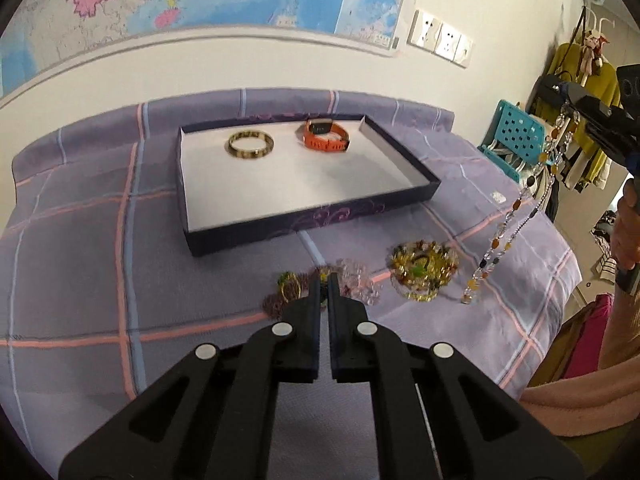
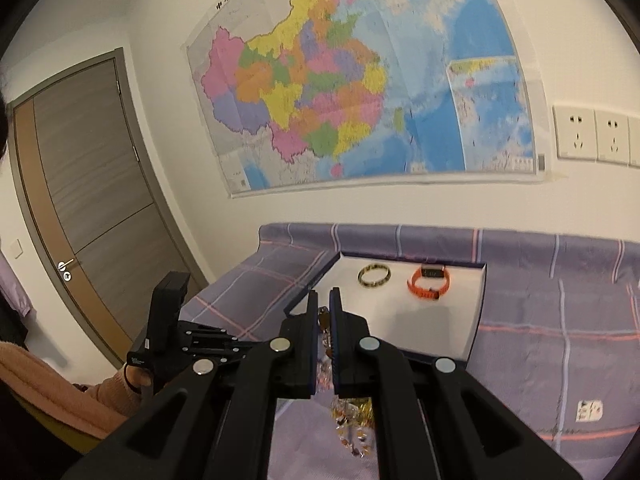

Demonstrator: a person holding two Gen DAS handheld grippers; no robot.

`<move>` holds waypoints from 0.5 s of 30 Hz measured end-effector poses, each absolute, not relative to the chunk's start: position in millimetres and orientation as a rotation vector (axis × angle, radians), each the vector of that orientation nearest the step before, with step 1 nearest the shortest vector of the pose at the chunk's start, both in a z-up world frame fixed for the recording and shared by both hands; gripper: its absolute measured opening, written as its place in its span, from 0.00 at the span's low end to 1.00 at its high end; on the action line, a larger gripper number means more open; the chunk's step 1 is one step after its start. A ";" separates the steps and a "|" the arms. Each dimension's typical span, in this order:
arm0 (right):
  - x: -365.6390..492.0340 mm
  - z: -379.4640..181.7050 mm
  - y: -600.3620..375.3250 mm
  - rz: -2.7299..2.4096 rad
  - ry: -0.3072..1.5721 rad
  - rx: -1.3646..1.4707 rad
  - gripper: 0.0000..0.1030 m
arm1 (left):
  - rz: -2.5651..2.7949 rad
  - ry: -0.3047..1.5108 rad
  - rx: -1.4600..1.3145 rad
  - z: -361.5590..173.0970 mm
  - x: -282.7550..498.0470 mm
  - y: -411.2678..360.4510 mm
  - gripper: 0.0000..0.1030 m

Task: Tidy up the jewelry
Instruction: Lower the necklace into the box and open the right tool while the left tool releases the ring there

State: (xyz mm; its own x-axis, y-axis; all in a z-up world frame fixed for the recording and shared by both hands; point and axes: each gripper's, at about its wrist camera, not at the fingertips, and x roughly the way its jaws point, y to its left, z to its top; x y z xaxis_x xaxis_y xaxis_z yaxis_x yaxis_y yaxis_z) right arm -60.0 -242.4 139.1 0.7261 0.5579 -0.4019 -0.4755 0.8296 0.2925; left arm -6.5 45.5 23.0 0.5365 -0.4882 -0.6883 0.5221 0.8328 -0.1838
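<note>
A: What does the left wrist camera show?

B: The left gripper point(image 1: 324, 280) has its fingers pressed nearly together above a heap of small jewelry point(image 1: 296, 292) on the purple checked bedsheet point(image 1: 80, 264). Whether anything is pinched at the tips I cannot tell. Beyond it lies a shallow box point(image 1: 312, 216) with a gold bangle point(image 1: 251, 144) and an orange watch point(image 1: 326, 136) inside, apart from each other. A yellow beaded cluster point(image 1: 424, 272) lies on the sheet to the right. Far right, the right gripper point(image 1: 576, 110) holds a long bead necklace point(image 1: 516, 208), which hangs down with its lower end near the sheet.

A: And the right wrist camera?

B: The right gripper point(image 2: 324, 296) is clamped narrow on the necklace point(image 2: 325, 322); beads show between the fingers and dangle below them. The box point(image 2: 476, 320) sits just ahead, bangle point(image 2: 374, 275) and watch point(image 2: 429, 282) at its far end. The left gripper point(image 2: 208, 344) shows at lower left, held by a hand point(image 2: 136, 378) in a pink sleeve point(image 2: 44, 388). A map point(image 2: 360, 80) hangs on the wall.
</note>
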 end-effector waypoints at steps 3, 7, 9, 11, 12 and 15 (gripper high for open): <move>-56.1 148.8 -241.7 0.570 0.475 0.166 0.04 | -0.600 0.779 0.048 34.0 -3.6 45.4 0.04; -47.8 162.3 -238.9 0.570 0.444 0.143 0.04 | -0.597 0.746 0.053 47.7 2.9 44.2 0.04; -41.1 167.7 -238.2 0.567 0.439 0.130 0.04 | -0.595 0.728 0.057 53.4 6.6 44.5 0.04; -33.2 172.3 -237.9 0.558 0.436 0.115 0.04 | -0.587 0.711 0.060 58.7 11.3 43.9 0.04; -27.8 174.8 -238.0 0.553 0.435 0.110 0.04 | -0.584 0.708 0.061 60.3 14.6 43.5 0.04; -11.9 179.5 -238.7 0.539 0.435 0.103 0.04 | -0.566 0.706 0.062 63.6 27.9 43.7 0.04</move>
